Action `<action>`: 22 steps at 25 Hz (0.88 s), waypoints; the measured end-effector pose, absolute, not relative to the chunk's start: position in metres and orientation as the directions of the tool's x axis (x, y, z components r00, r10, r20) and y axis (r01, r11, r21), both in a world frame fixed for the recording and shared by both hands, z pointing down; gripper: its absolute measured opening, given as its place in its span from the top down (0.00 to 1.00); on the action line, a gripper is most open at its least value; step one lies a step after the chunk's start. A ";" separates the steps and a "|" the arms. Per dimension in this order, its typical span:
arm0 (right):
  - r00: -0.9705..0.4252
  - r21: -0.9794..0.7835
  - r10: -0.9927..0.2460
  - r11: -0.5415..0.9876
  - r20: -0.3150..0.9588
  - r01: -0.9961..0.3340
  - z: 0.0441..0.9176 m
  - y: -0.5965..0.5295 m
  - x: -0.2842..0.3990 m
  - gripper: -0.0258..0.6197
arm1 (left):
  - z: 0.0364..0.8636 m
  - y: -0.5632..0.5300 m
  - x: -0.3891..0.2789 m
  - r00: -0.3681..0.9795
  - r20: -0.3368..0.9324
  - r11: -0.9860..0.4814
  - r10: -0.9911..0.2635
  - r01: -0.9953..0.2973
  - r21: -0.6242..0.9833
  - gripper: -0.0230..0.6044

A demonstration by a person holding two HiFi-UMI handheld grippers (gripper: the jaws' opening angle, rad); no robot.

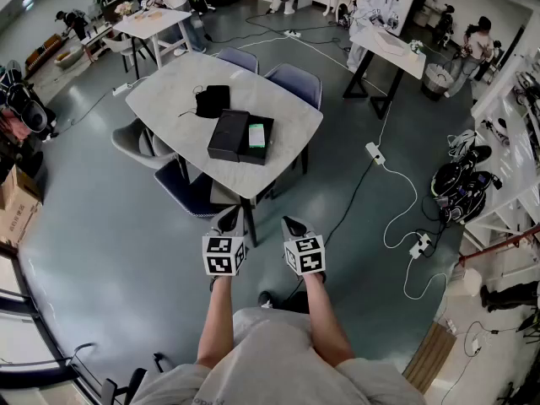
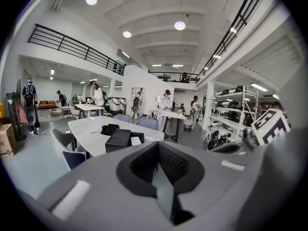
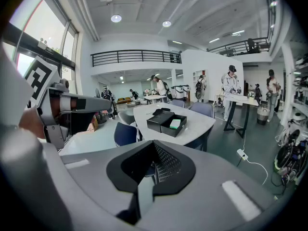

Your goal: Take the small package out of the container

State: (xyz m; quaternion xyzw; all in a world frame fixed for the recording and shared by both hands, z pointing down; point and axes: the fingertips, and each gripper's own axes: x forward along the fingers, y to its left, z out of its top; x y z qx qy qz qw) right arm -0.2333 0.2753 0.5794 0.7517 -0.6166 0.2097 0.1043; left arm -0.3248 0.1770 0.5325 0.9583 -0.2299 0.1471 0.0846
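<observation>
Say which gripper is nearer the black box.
Left, slightly. The left gripper hangs short of the table edge, roughly in line with the box; the right gripper is level with it but offset to the box's right.

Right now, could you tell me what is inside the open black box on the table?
A small green package lies in the box; anything beneath it is hidden.

No legible text, only black-and-white square markers on the left gripper [image 1: 229,218] and right gripper [image 1: 295,224] cubes
</observation>
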 end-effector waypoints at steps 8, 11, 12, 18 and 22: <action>0.121 -0.112 -0.889 -0.188 0.441 -0.976 0.580 0.254 -0.245 0.96 | 0.525 0.168 -0.320 0.869 0.311 -0.899 -0.384 -0.428 0.086 0.88; 0.141 -0.117 -0.901 -0.205 0.410 -0.972 0.571 0.252 -0.248 0.96 | 0.516 0.167 -0.321 0.879 0.297 -0.906 -0.374 -0.415 0.088 0.88; 0.141 -0.121 -0.902 -0.207 0.408 -0.971 0.572 0.254 -0.249 0.96 | 0.516 0.167 -0.322 0.879 0.296 -0.904 -0.373 -0.416 0.096 0.88; 0.131 -0.186 -0.892 -0.231 0.433 -0.955 0.598 0.260 -0.237 0.96 | 0.535 0.167 -0.317 0.871 0.343 -0.914 -0.352 -0.398 0.073 0.88; 0.136 -0.194 -0.892 -0.238 0.430 -0.951 0.599 0.255 -0.218 0.96 | 0.539 0.158 -0.304 0.858 0.355 -0.904 -0.371 -0.421 0.072 0.88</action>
